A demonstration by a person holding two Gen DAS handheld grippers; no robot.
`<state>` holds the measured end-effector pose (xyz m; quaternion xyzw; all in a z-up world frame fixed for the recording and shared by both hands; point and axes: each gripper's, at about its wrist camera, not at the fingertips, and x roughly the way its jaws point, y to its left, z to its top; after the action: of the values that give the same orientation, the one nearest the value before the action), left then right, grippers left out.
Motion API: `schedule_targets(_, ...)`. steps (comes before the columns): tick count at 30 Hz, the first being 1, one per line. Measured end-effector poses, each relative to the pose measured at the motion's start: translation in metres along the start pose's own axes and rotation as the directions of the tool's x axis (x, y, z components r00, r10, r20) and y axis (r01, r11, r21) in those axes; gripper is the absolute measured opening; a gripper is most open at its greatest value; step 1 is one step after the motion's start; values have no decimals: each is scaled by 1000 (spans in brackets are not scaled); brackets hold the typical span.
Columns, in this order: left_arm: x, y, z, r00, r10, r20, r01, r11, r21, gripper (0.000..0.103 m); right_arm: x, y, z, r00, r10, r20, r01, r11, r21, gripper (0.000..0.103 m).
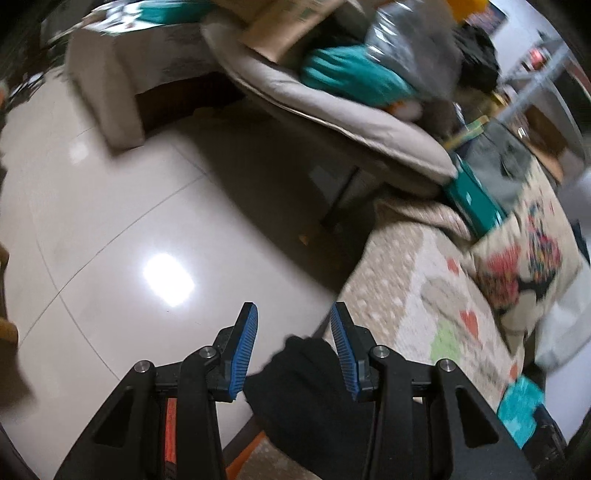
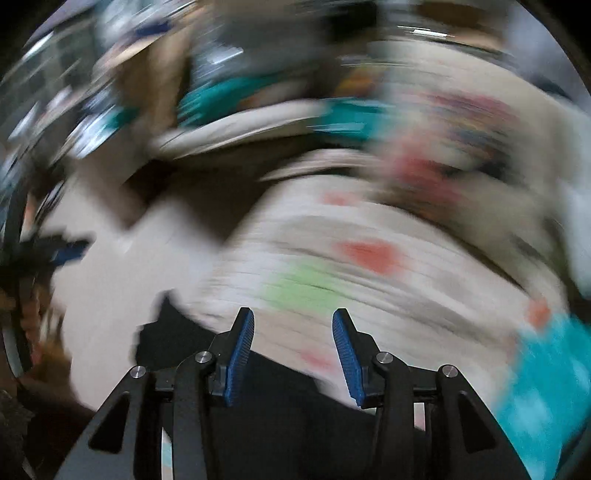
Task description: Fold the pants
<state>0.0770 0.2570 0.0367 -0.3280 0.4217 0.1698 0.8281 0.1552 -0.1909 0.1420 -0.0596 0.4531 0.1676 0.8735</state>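
Observation:
In the left wrist view my left gripper [image 1: 295, 332] hangs over the shiny tiled floor, beside the edge of a patterned blanket [image 1: 424, 295]. A bunched wad of black pants [image 1: 303, 387] fills the space between its blue pads, pressed against the right pad and reaching the base of the left one. The right wrist view is badly smeared. There my right gripper [image 2: 293, 332] stands open above the blanket [image 2: 369, 295], with nothing between its pads. Black pants fabric [image 2: 280, 417] lies beneath and behind its fingers and runs off to the lower left.
A beige cushioned chair [image 1: 351, 122] stands beyond the floor [image 1: 110, 221], piled with a cardboard box [image 1: 291, 26], teal cloth [image 1: 351, 74] and a plastic bag. A teal box [image 1: 472, 199] leans at the blanket's far end. A turquoise cloth [image 1: 521, 410] lies at the lower right.

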Motion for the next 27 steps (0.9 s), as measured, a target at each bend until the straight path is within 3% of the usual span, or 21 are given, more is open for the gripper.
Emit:
schedule_targets(2, 3, -11, -4, 1000, 0, -5, 0, 1000, 23, 40, -26, -63, -31, 999, -52, 0, 51, 986, 162, 51)
schedule_targets(5, 9, -24, -12, 1000, 10, -9, -9, 998, 62, 40, -33, -113, -79, 997, -58, -41, 68, 947, 313, 58)
schedule_targets(8, 18, -31, -19, 999, 42, -18, -40, 994, 98, 40, -20, -122, -120, 990, -102, -92, 128, 931, 342, 64)
schedule_targets(13, 32, -25, -25, 994, 89, -57, -83, 991, 108, 40, 10, -124, -136, 985, -123, -122, 157, 932, 327, 63)
schedule_targets(14, 34, -26, -24, 994, 90, -60, -83, 991, 104, 40, 16, -128, -136, 983, -127, -133, 164, 931, 326, 62)
schedule_targets(15, 35, -25, -24, 994, 90, -61, -84, 991, 102, 40, 24, -131, -137, 984, -105, -145, 149, 931, 333, 49)
schedule_targets(16, 35, -26, -23, 994, 92, -59, -86, 991, 102, 40, 32, -130, -135, 986, -67, -154, 118, 932, 344, 23)
schedule_targets(18, 35, -28, -22, 995, 81, -62, -75, 992, 106, 40, 35, -126, -134, 988, -14, -154, 67, 936, 346, 13)
schedule_targets(22, 36, -35, -23, 995, 66, -69, -57, 990, 129, 40, 27, -125, -112, 987, -94, -129, 128, 949, 289, 9)
schedule_targets(27, 37, -37, -23, 995, 68, -75, -57, 988, 140, 40, 31, -141, -83, 967, -213, -142, 245, 930, 273, 8)
